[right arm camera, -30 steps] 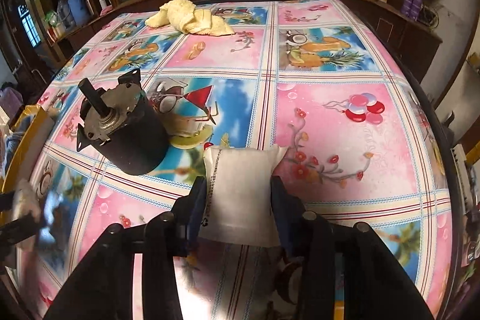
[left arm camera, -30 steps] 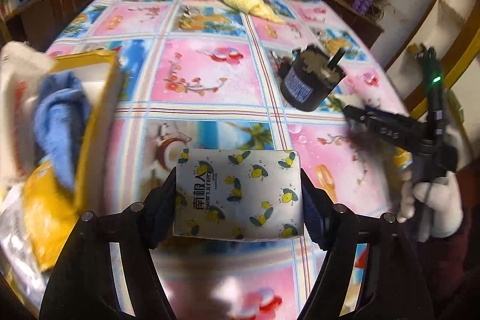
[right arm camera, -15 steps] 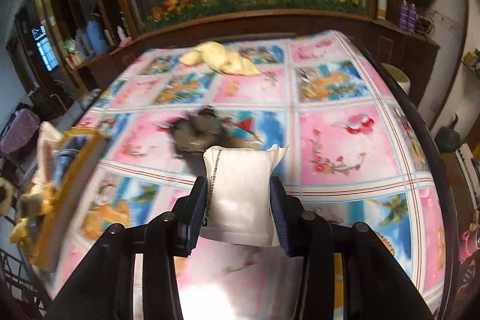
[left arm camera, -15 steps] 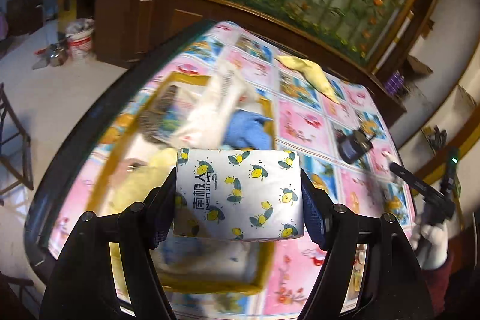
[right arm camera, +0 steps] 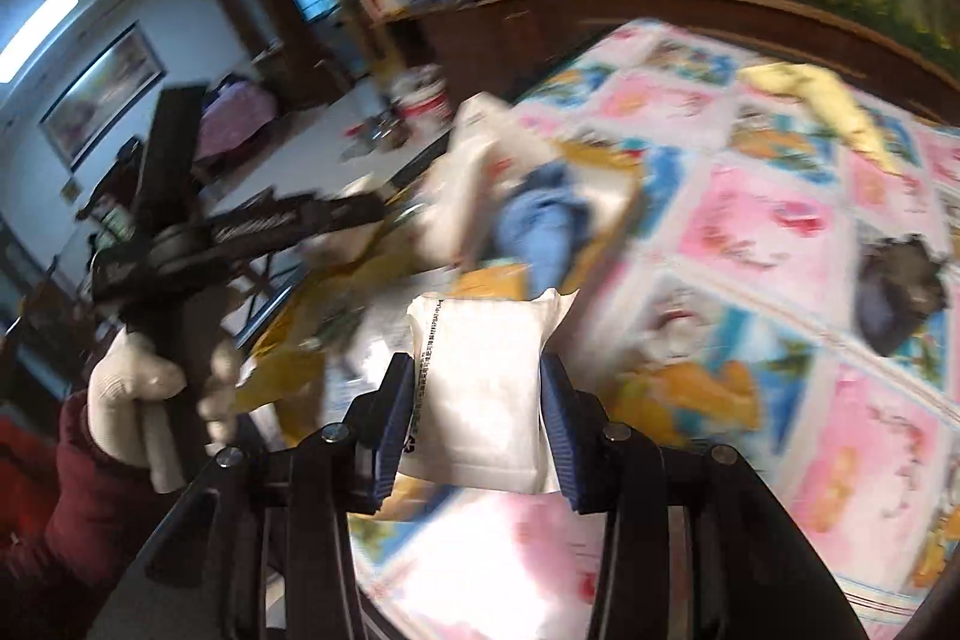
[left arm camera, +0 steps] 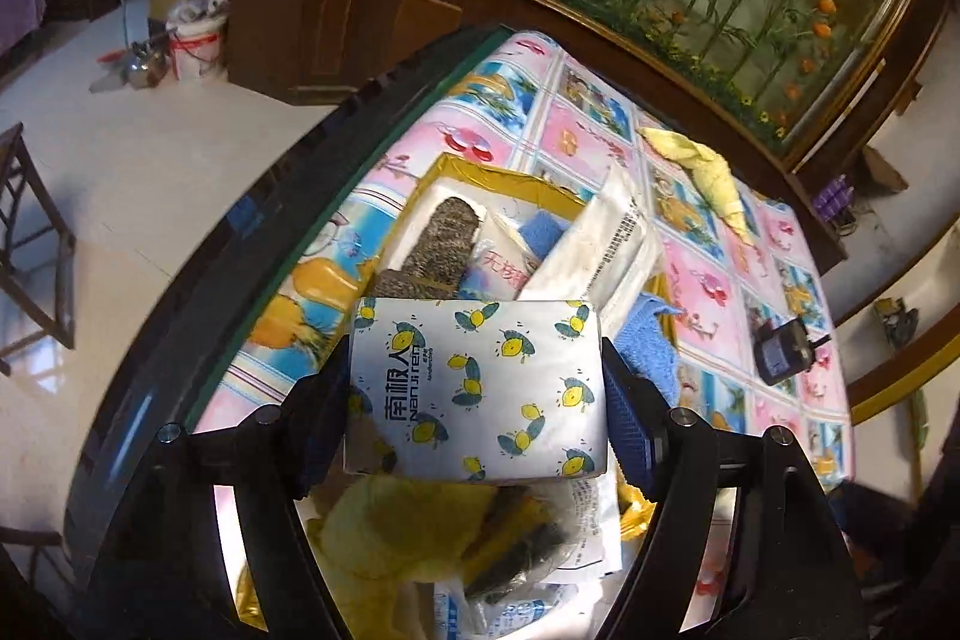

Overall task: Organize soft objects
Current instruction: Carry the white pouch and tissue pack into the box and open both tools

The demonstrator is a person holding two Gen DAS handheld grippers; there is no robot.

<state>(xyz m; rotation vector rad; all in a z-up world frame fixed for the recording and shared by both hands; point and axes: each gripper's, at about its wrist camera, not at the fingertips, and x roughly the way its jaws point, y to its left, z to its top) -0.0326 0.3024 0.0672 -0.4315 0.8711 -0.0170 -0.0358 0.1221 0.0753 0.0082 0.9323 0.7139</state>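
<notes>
A white tissue pack with a lemon print (left arm camera: 480, 388) sits between the pads of my left gripper (left arm camera: 477, 388), above the yellow box (left arm camera: 480, 172) at the table's left end. The jaws are opening, and the pack is still between the pads. My right gripper (right arm camera: 477, 400) is shut on a plain white packet (right arm camera: 480, 388) and hovers just right of the same box (right arm camera: 492, 280). The box holds a blue cloth (left arm camera: 648, 340), white packets (left arm camera: 606, 244), a dark speckled piece (left arm camera: 444, 238) and yellow fabric (left arm camera: 384, 526).
A yellow cloth (left arm camera: 714, 172) lies at the far side of the patterned table. A black motor (left arm camera: 780, 352) stands right of the box. The dark table edge (left arm camera: 240, 250) runs just left of the box, with floor beyond. A gloved hand (right arm camera: 132, 388) holds the left tool.
Both grippers carried their packs left from the middle of the table to the yellow box. The left one now hangs over the box's contents; the right view has swung towards the box.
</notes>
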